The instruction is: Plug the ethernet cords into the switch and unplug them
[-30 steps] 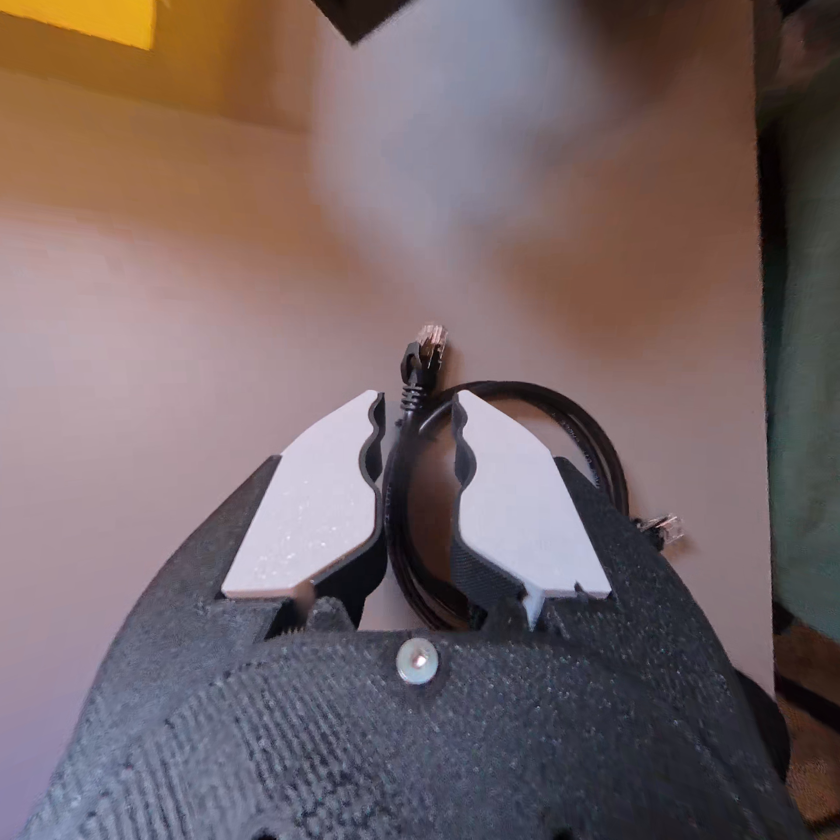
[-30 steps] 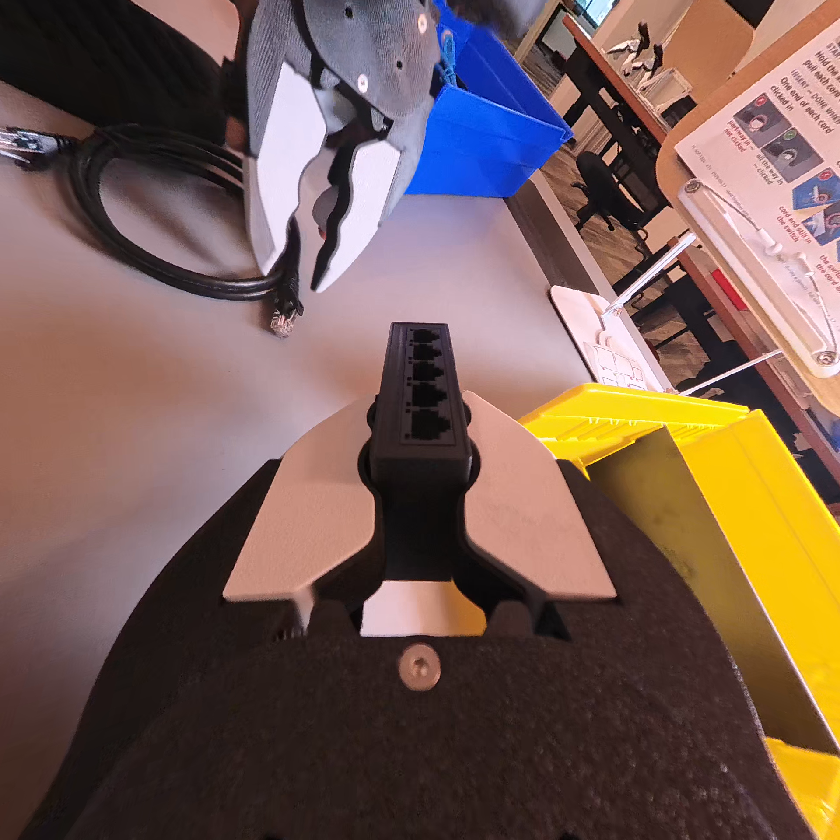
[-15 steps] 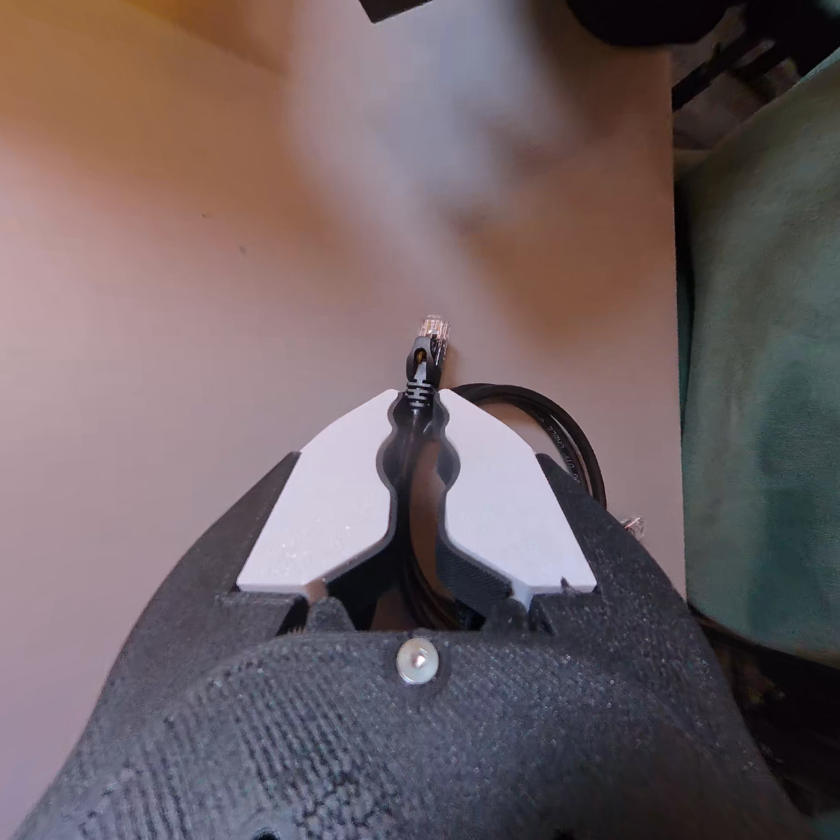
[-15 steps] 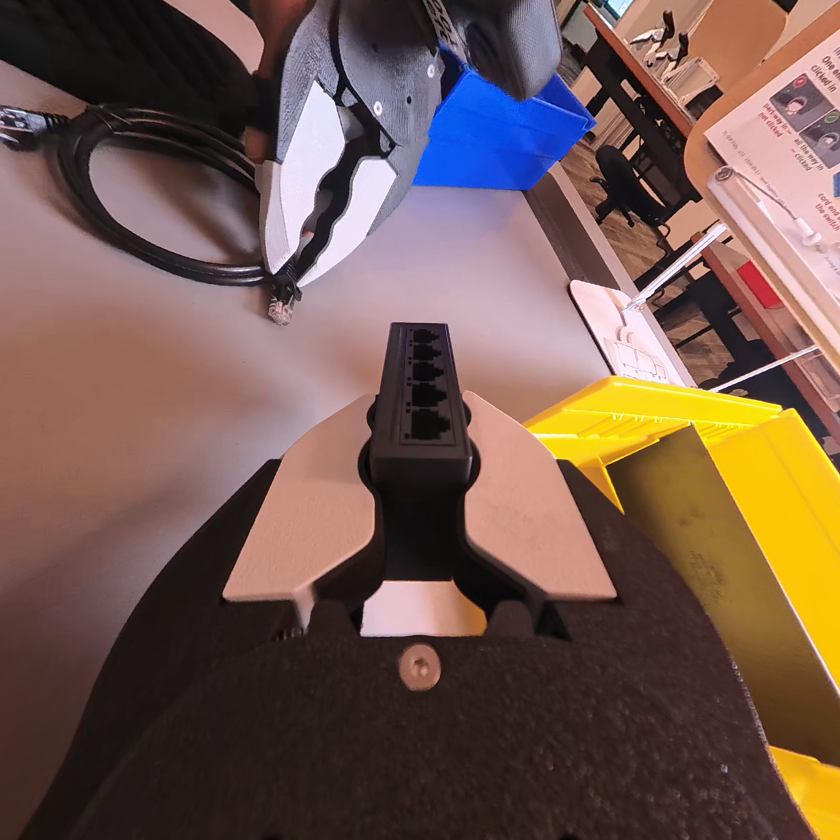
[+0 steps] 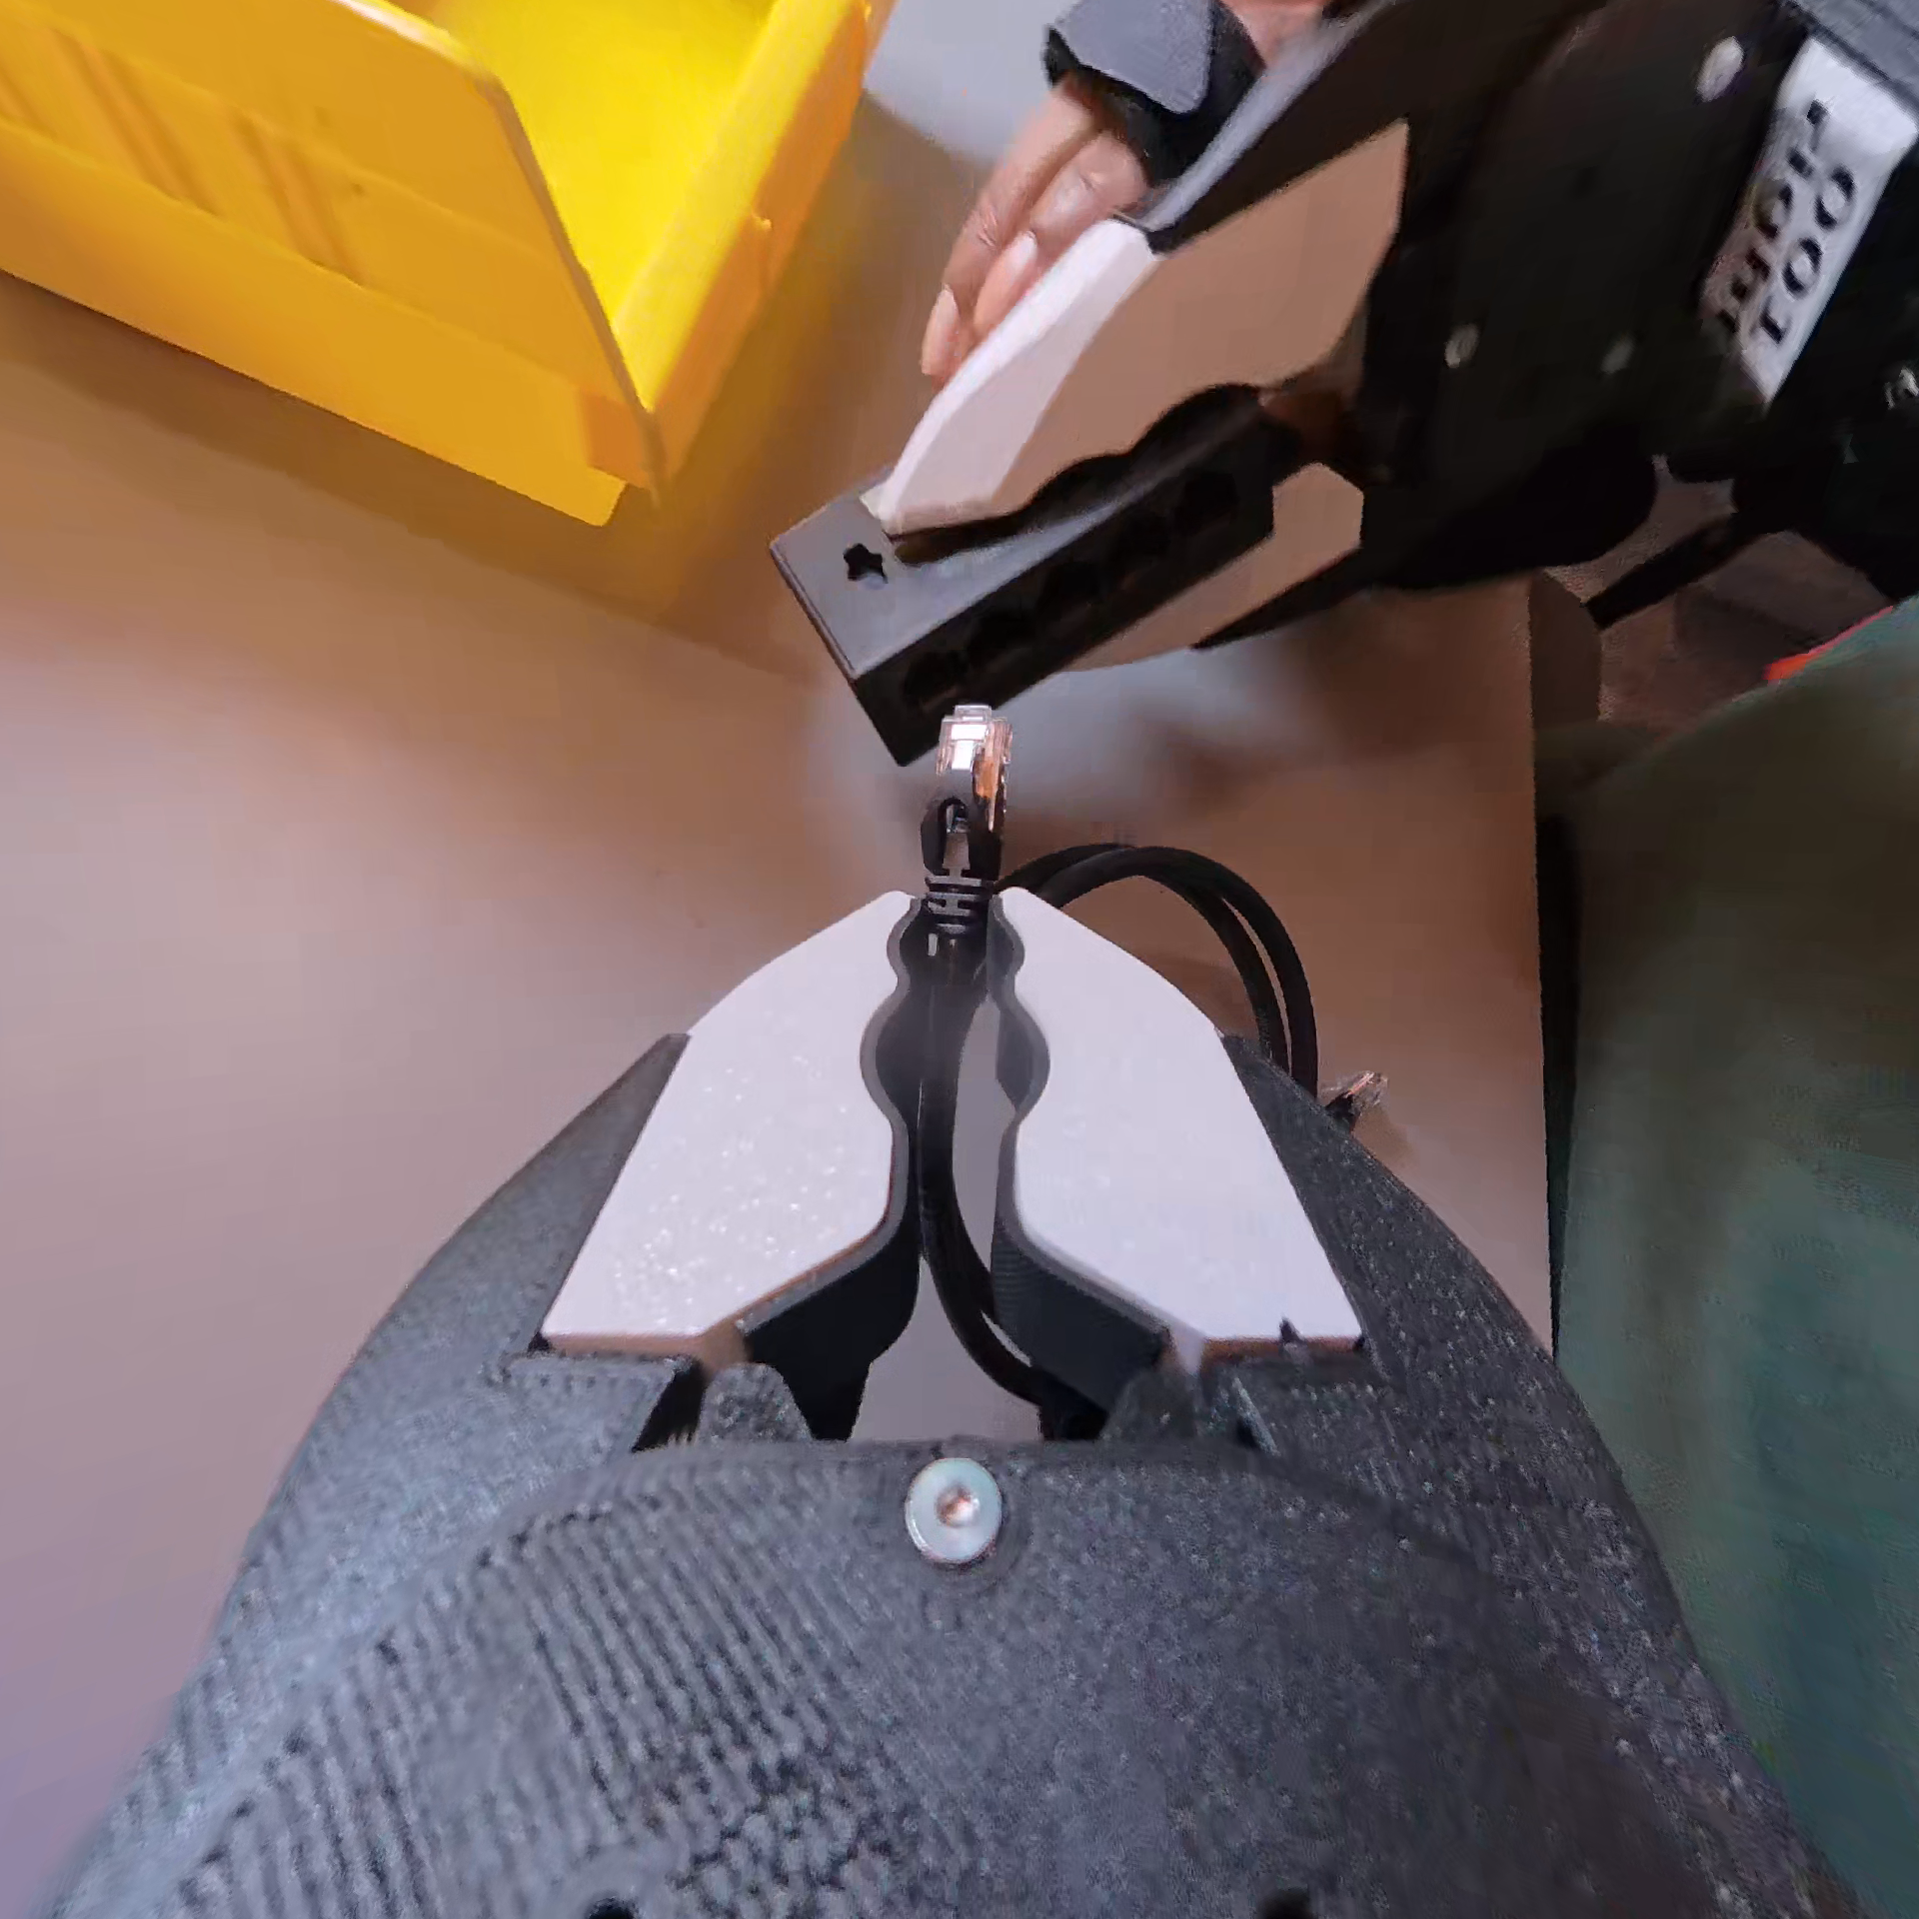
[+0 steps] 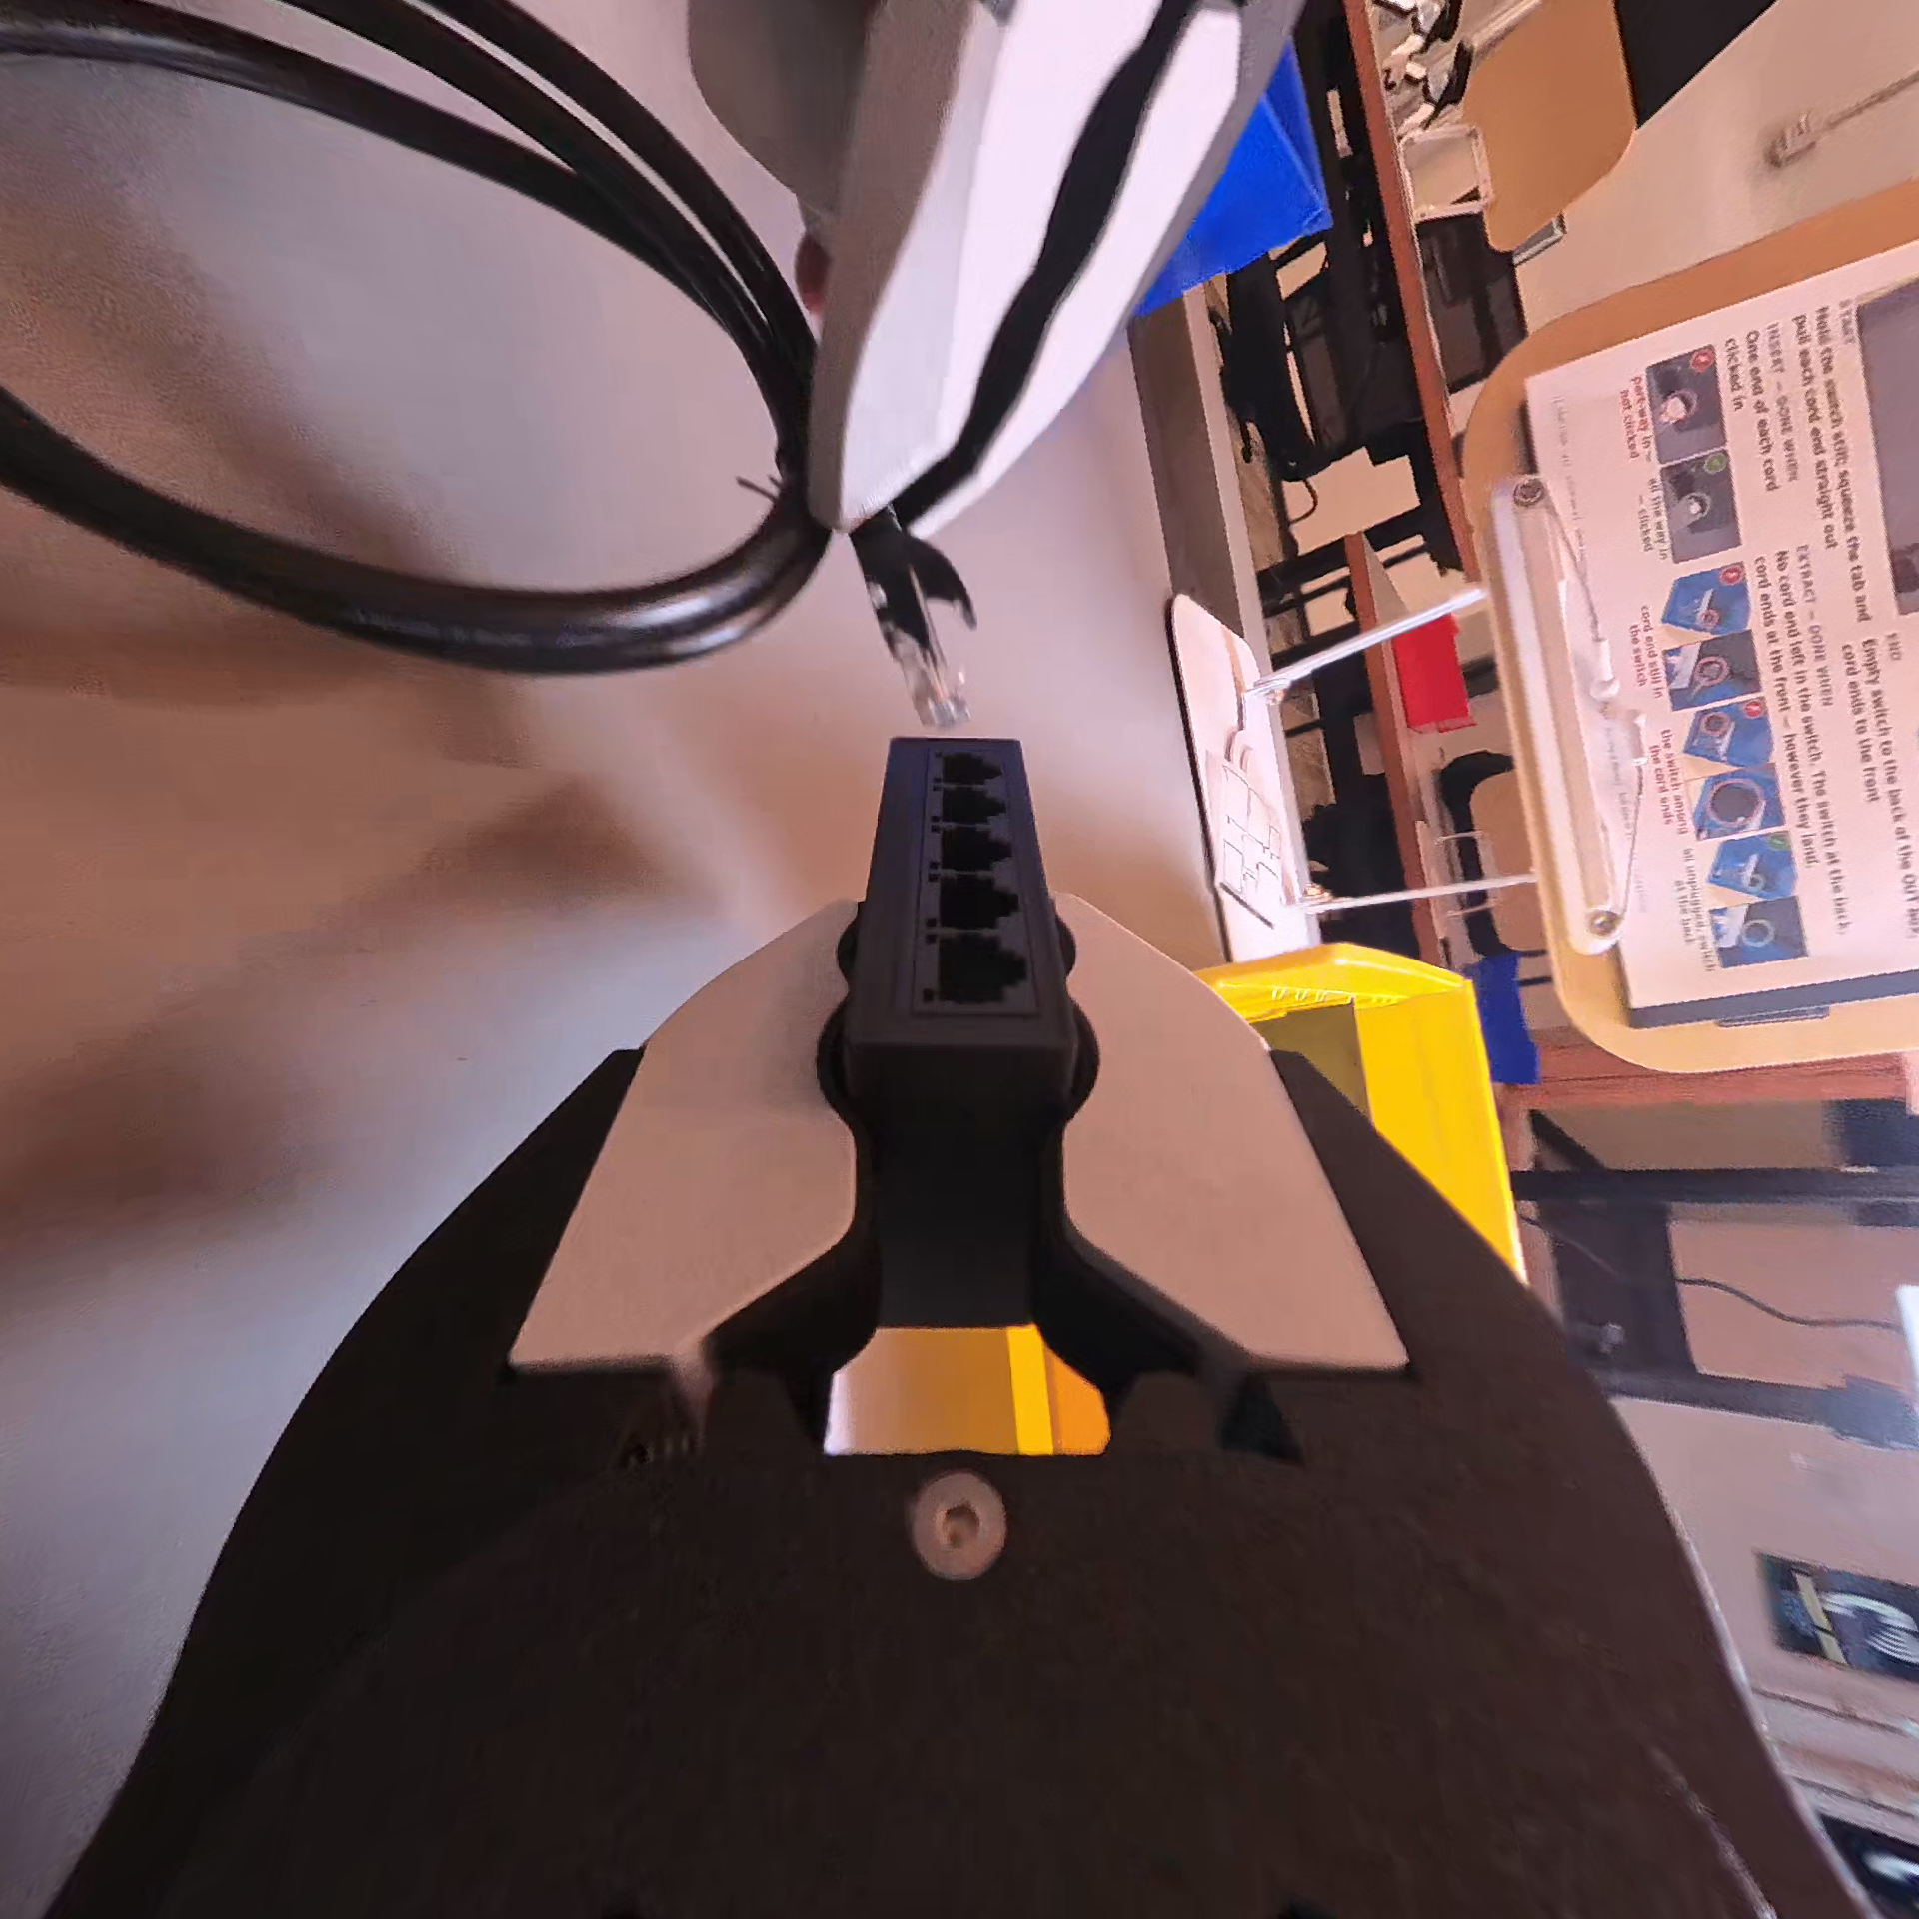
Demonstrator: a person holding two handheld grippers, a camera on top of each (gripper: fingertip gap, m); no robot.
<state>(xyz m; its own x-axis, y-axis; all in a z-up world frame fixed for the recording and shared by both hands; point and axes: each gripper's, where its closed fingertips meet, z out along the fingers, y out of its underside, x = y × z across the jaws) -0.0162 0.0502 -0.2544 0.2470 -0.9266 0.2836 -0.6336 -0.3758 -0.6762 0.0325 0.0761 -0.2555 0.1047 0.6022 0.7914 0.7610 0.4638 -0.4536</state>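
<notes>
My left gripper [image 5: 957, 909] is shut on the strain relief of a black ethernet cord [image 5: 1262, 966]. Its clear plug [image 5: 974, 750] sticks out past the fingertips and points at the black switch [image 5: 1023, 592], just short of the end port. My right gripper [image 6: 961, 914] is shut on the switch [image 6: 961, 883], port row facing up, lifted off the table. In the right wrist view the left gripper [image 6: 883, 514] comes in from above, and the plug [image 6: 933, 680] hovers just above the switch's far port. The cord's loops [image 6: 415, 582] hang to the left.
A yellow bin [image 5: 343, 228] stands on the grey table [image 5: 312, 831] at the upper left; it also shows in the right wrist view [image 6: 1392, 1049]. A blue bin [image 6: 1246, 197] sits farther off. An instruction board [image 6: 1745, 665] stands at the right. The cord's other plug [image 5: 1355, 1090] lies near the table edge.
The left gripper closed on the cord, lifted it off the table and carried the plug up to the switch. The right gripper raised and tilted the switch toward it.
</notes>
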